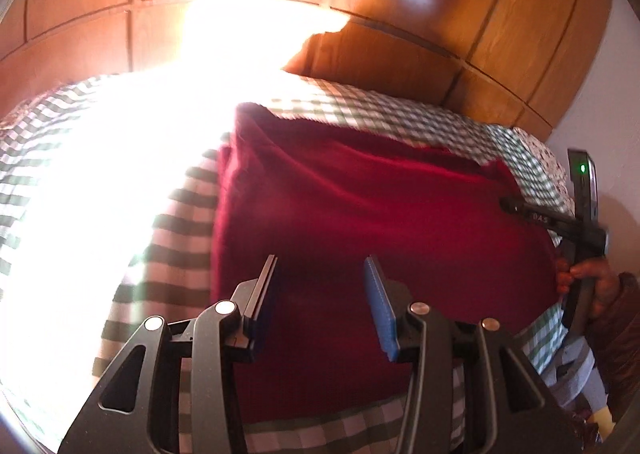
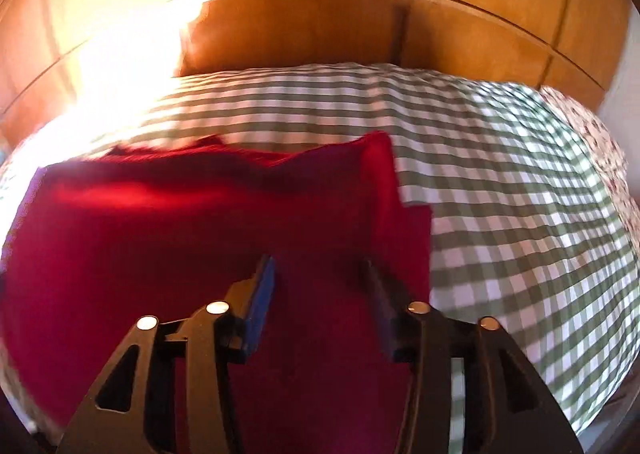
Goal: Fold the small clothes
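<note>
A red cloth (image 1: 360, 214) lies spread flat on the bed (image 1: 180, 222), which has a green and white checked sheet. The left gripper (image 1: 322, 282) hangs over the cloth with its jaws wide apart, holding nothing. The right gripper (image 2: 320, 286) does the same over its right part.

garment (image 1: 360, 214): my deep red one
bedsheet (image 2: 500, 182): green-and-white check
headboard (image 2: 300, 26): orange-brown wood
my gripper pads (image 1: 380, 306): blue
</note>
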